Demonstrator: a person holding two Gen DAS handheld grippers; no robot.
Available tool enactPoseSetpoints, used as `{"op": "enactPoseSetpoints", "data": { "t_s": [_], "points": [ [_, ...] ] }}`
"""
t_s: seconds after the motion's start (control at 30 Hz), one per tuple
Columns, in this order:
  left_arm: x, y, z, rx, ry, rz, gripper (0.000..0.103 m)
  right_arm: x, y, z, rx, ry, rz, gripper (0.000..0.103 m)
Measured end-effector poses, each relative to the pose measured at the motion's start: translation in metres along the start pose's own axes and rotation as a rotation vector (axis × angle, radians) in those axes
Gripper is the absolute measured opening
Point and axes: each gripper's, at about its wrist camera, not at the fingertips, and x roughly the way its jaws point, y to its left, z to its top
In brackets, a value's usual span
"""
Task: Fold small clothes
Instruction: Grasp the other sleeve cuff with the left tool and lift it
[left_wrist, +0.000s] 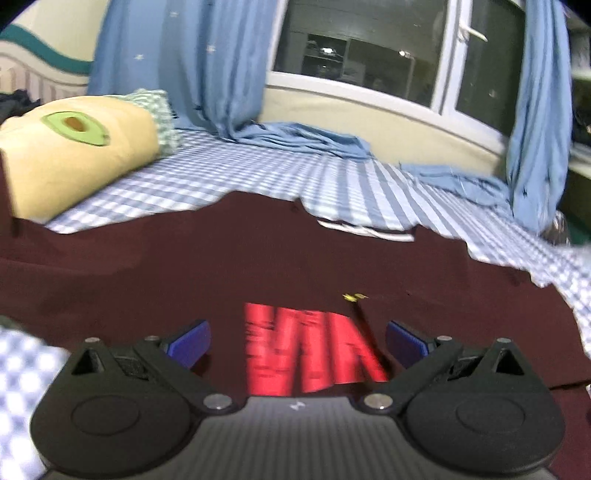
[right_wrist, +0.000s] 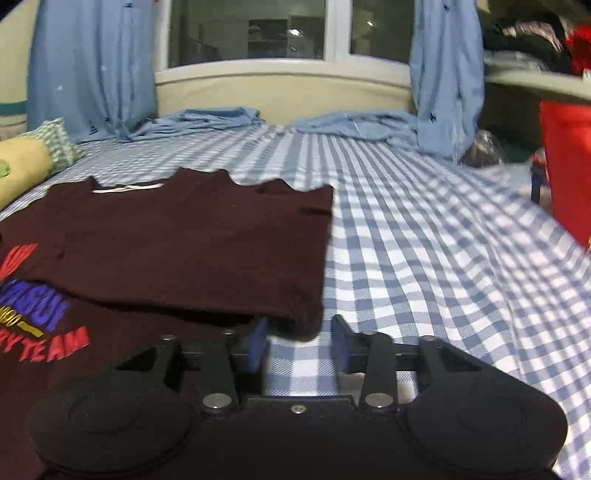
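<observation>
A dark maroon T-shirt (right_wrist: 192, 240) lies flat on a bed covered by a blue-and-white checked sheet (right_wrist: 424, 251), its right side folded inward over the body. The left gripper (left_wrist: 297, 341) hovers over the shirt's red printed lettering (left_wrist: 310, 350), its blue fingers (left_wrist: 190, 341) spread wide and holding nothing. The right gripper (right_wrist: 299, 339) sits at the folded flap's near corner (the cloth edge lies just ahead of its tips), fingers parted with only sheet between them. A yellow avocado-print pillow (left_wrist: 74, 147) rests at the left. Blue curtains (left_wrist: 207, 62) hang at the window behind.
</observation>
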Motion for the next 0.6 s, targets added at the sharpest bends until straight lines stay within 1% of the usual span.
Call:
{"op": "enactPoseSetpoints", "data": {
  "t_s": [0.03, 0.07, 0.1, 0.13, 0.2, 0.23, 0.27, 0.33, 0.37, 0.4, 0.47, 0.53, 0.6],
  "points": [
    [-0.011, 0.016, 0.004, -0.009, 0.000, 0.027, 0.102, -0.008, 0.005, -0.001, -0.004, -0.011, 0.009, 0.063],
    [-0.020, 0.032, 0.008, -0.012, -0.007, 0.059, 0.102, -0.016, 0.009, -0.001, -0.008, -0.024, 0.022, 0.075],
    [-0.030, 0.050, 0.011, -0.011, -0.017, 0.096, 0.102, -0.025, 0.016, -0.002, -0.016, -0.038, 0.039, 0.083],
    [-0.041, 0.071, 0.015, -0.013, -0.030, 0.146, 0.102, -0.033, 0.023, -0.002, -0.025, -0.050, 0.062, 0.086],
    [-0.061, 0.119, 0.023, -0.034, -0.062, 0.241, 0.102, -0.049, 0.037, -0.001, -0.036, -0.068, 0.112, 0.097],
    [-0.074, 0.150, 0.028, -0.062, -0.084, 0.301, 0.102, -0.059, 0.044, -0.001, -0.030, -0.079, 0.145, 0.101],
    [-0.083, 0.175, 0.033, -0.086, -0.106, 0.347, 0.102, -0.067, 0.050, 0.001, -0.019, -0.090, 0.177, 0.102],
    [-0.103, 0.230, 0.045, -0.160, -0.149, 0.449, 0.102, -0.083, 0.061, 0.002, 0.022, -0.109, 0.253, 0.103],
    [-0.110, 0.253, 0.051, -0.204, -0.165, 0.480, 0.102, -0.090, 0.066, 0.002, 0.043, -0.113, 0.288, 0.103],
    [-0.116, 0.279, 0.057, -0.259, -0.176, 0.502, 0.102, -0.097, 0.072, 0.001, 0.066, -0.120, 0.321, 0.103],
    [-0.123, 0.319, 0.068, -0.355, -0.193, 0.511, 0.102, -0.109, 0.084, -0.003, 0.096, -0.123, 0.355, 0.103],
    [-0.123, 0.354, 0.077, -0.443, -0.214, 0.479, 0.102, -0.118, 0.098, -0.009, 0.103, -0.122, 0.377, 0.103],
    [-0.123, 0.376, 0.083, -0.493, -0.252, 0.428, 0.102, -0.126, 0.114, -0.017, 0.083, -0.115, 0.377, 0.103]
  ]
}}
